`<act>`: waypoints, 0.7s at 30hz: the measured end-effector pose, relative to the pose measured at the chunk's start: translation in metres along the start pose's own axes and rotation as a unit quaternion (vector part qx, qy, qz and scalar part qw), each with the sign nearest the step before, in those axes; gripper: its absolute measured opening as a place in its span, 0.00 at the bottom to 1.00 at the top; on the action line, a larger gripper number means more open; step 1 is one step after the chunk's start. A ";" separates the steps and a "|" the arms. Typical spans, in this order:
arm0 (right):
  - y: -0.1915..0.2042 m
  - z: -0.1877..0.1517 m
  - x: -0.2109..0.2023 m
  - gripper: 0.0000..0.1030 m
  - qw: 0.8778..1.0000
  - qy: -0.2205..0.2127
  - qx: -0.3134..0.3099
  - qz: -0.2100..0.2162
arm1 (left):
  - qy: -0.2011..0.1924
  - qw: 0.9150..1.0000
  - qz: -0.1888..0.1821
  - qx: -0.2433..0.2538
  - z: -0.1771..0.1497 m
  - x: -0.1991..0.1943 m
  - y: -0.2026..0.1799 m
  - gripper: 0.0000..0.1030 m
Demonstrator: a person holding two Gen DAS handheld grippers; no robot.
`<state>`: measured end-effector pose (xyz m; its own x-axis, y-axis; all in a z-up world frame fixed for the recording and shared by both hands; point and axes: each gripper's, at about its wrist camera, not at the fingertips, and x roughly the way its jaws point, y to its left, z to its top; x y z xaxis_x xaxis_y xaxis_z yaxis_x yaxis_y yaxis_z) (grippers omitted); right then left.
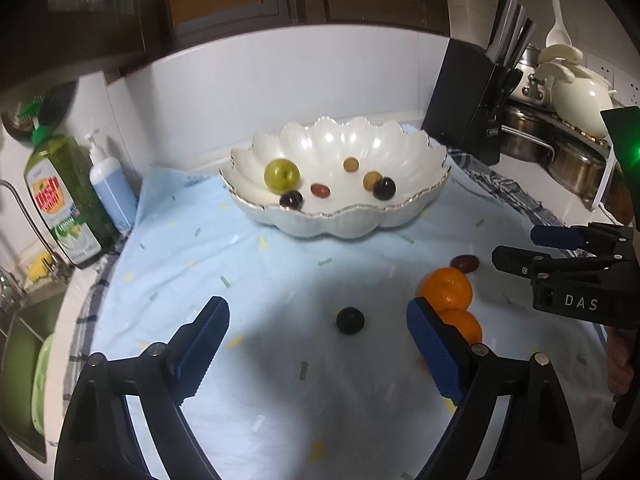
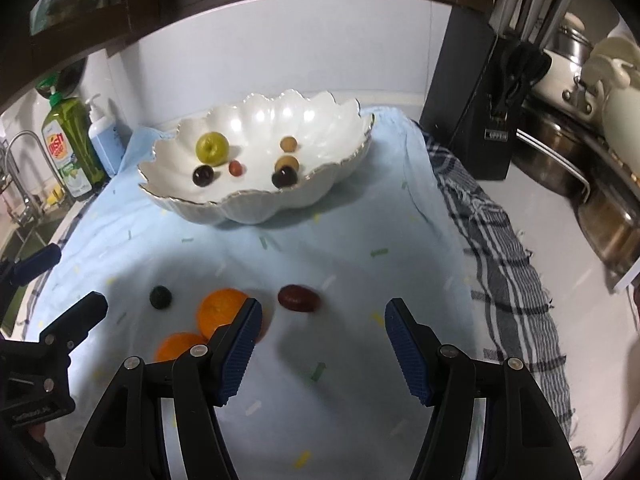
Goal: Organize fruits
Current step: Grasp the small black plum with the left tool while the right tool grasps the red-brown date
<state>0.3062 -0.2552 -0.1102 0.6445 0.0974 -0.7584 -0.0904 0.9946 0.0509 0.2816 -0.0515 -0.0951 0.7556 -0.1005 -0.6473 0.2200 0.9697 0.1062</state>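
Note:
A white scalloped bowl (image 1: 352, 224) (image 2: 256, 208) stands at the back of the light blue cloth. It holds a green apple (image 1: 281, 176) (image 2: 212, 148) and several small dark, red and tan fruits. On the cloth lie a dark round fruit (image 1: 350, 320) (image 2: 161, 297), two oranges (image 1: 446, 290) (image 2: 220, 310) and a dark red grape (image 1: 465, 263) (image 2: 298, 298). My left gripper (image 1: 318, 340) is open and empty, just before the dark round fruit. My right gripper (image 2: 320, 336) is open and empty, just before the red grape; it also shows in the left wrist view (image 1: 516, 248).
A green dish soap bottle (image 1: 66, 196) and a blue pump bottle (image 1: 110, 188) stand at the left by a sink. A black knife block (image 1: 476, 100) (image 2: 476, 100), steel pots (image 2: 560, 148) and a white pot stand at the right. A checked towel (image 2: 512, 304) lies under the cloth's right edge.

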 end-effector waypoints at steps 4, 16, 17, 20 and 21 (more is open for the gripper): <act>-0.001 0.000 0.009 0.62 1.000 0.006 -0.007 -0.003 | 0.012 1.000 -0.004 0.002 -0.003 0.013 -0.001 0.83; 0.005 0.001 0.036 0.48 0.998 0.033 -0.026 0.035 | 0.041 0.999 -0.028 0.013 -0.002 0.041 -0.005 0.64; 0.005 0.001 0.037 0.47 0.998 0.035 -0.027 0.041 | 0.044 0.998 -0.032 0.011 -0.002 0.043 -0.005 0.63; 0.007 0.002 0.042 0.45 0.998 0.041 -0.035 0.045 | 0.055 0.998 -0.040 0.009 -0.003 0.050 -0.006 0.58; 0.007 0.002 0.044 0.44 0.997 0.044 -0.036 0.046 | 0.060 0.997 -0.045 0.007 -0.003 0.052 -0.006 0.56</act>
<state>0.3355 -0.2438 -0.1421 0.5629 0.1821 -0.8062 -0.2020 0.9762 0.0795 0.3180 -0.0617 -0.1317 0.6535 -0.1583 -0.7402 0.2919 0.9550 0.0534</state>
